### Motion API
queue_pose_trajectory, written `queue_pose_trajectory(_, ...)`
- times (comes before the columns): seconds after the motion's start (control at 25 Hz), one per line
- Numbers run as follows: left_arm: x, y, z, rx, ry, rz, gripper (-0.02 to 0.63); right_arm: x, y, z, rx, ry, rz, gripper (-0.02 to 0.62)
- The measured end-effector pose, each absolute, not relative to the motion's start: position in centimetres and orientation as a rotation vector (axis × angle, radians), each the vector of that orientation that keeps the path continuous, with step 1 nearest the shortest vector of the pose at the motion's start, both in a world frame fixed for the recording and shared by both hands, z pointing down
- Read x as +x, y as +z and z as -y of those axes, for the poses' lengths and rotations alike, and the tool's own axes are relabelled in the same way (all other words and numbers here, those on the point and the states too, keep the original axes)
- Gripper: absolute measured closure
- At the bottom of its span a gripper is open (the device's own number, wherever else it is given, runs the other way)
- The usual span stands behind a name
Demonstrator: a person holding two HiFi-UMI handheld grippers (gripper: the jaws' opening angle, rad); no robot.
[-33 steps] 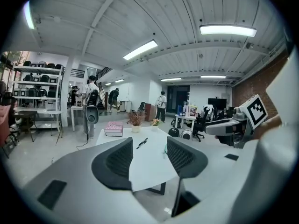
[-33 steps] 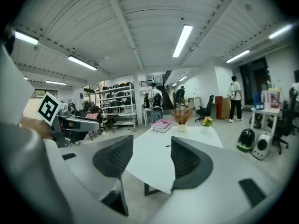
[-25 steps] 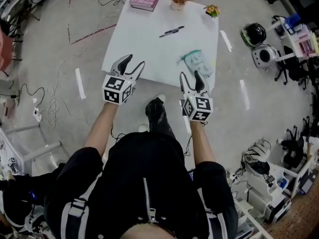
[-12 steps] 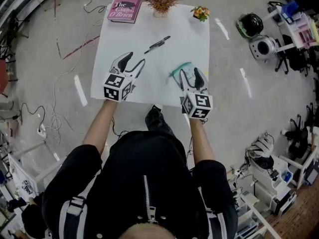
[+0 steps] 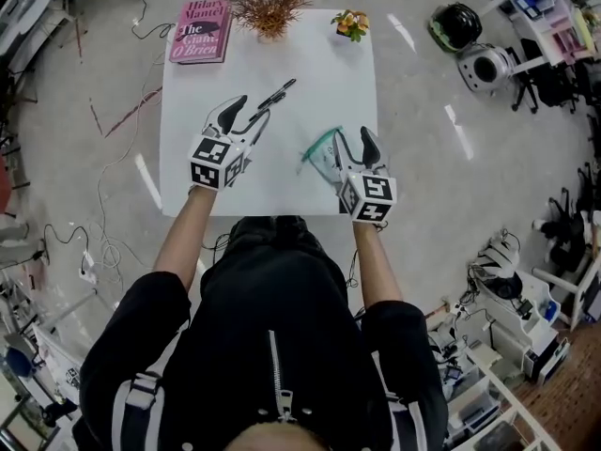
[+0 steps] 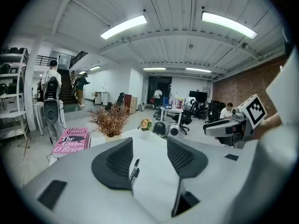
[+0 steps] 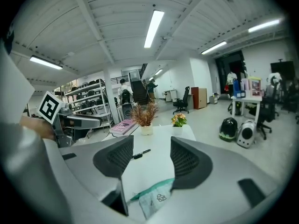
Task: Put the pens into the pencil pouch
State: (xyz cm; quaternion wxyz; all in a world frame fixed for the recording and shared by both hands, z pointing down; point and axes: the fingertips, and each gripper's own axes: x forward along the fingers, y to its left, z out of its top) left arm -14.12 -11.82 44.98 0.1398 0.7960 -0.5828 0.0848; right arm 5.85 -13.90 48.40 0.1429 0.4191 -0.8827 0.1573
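Pens (image 5: 277,92) lie at 1 o'clock, just off left hand-held gripper (image 5: 252,111), axis 2-to-8; jaws apart, empty. Right hand-held gripper (image 5: 354,139) farther, apart, by pencil pouch (image 5: 319,148).

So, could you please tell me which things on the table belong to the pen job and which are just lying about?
For the job: pens; pencil pouch; left gripper and right gripper, both open and empty.
Lying about: pink book; dried plant; small flower pot.
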Motion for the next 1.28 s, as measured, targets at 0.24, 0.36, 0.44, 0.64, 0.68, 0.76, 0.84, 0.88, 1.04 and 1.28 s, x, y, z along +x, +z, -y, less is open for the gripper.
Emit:
queue_pose_trajectory(0.24, -14.5, 45.8, 14.4, 2.331, 0.267, 1.599, 0.374, 5.8, 50.0, 14.2, 1.257, 0.505, 2.465, 0.353)
queue_pose_trajectory(0.36, -14.5, 46.9, 15.3, 2.354, 0.291, 1.532, 0.374, 5.8, 51.5, 14.1, 1.288, 0.549, 2.407, 0.356)
queue_pose_trajectory(0.44, -14.7, 47.7, 15.8, 2.373, 0.318, 1.488, 0.374, 5.5, 52.5, 14.1, 1.310, 0.571, 2.369, 0.359)
queue_pose_trajectory(0.64, -15.7, 50.4, 16.3, 2.376, 0.366, 1.399, 0.374, 4.5, 54.7, 13.9, 1.349, 0.603, 2.291, 0.360)
queue_pose_trajectory(0.68, -15.8, 50.9, 16.2, 2.372, 0.373, 1.384, 0.374, 4.5, 55.2, 13.8, 1.354, 0.611, 2.276, 0.360)
queue_pose_trajectory(0.76, -16.1, 51.8, 16.2, 2.367, 0.388, 1.360, 0.374, 4.4, 56.2, 13.5, 1.356, 0.628, 2.246, 0.362)
queue_pose_trajectory(0.84, -16.3, 52.7, 16.3, 2.361, 0.401, 1.342, 0.374, 4.2, 57.4, 13.4, 1.347, 0.644, 2.218, 0.365)
queue_pose_trajectory(0.88, -16.5, 53.1, 16.3, 2.357, 0.407, 1.336, 0.374, 4.1, 58.0, 13.4, 1.339, 0.652, 2.205, 0.367)
queue_pose_trajectory(1.04, -17.1, 54.3, 16.1, 2.339, 0.422, 1.320, 0.374, 3.6, 60.9, 13.3, 1.290, 0.696, 2.153, 0.370)
queue_pose_trajectory(1.28, -18.2, 55.8, 15.3, 2.305, 0.439, 1.317, 0.374, 3.6, 65.3, 13.2, 1.260, 0.745, 2.029, 0.370)
